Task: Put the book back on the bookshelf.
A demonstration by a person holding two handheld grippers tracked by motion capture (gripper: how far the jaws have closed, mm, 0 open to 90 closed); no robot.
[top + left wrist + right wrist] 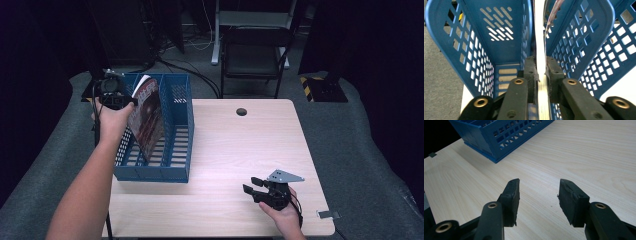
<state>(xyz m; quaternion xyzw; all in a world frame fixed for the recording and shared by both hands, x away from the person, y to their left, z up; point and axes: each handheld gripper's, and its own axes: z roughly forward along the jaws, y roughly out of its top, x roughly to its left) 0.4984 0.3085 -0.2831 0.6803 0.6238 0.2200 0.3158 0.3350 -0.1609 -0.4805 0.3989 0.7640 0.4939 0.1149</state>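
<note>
The tabletop [235, 150], pale wood grain, carried the whole scene, and the biggest thing on it was the blue file rack [175, 150], a perforated plastic organiser with upright compartments, standing directly under and ahead of the left tongs [131, 102]. In the left gripper view the rack's slotted walls [474, 57] rose on either side of the jaws, with a divider running away in front of them.

The magazine [147, 120] stood tilted inside the rack, its lower edge down among the compartments and its top corner leaning toward the left tongs. In the left gripper view its white edge [540, 50] ran straight between the two black pads, which pressed against it from both sides, so the left tongs were clamped on the magazine.

The right tongs [252, 185] lay low over bare tabletop, well apart from the rack, which sat ahead of them and off to one side. In the right gripper view [537, 192] the jaws stood parted with nothing but wood grain between them, so they were spread and idle.

Judged from this, the step in hand was seating the magazine in a compartment of the rack. The next move would call for easing the left tongs' grip only once the magazine's bottom edge rested on the rack floor, then drawing back along the magazine's edge without dragging it over the divider.
</note>
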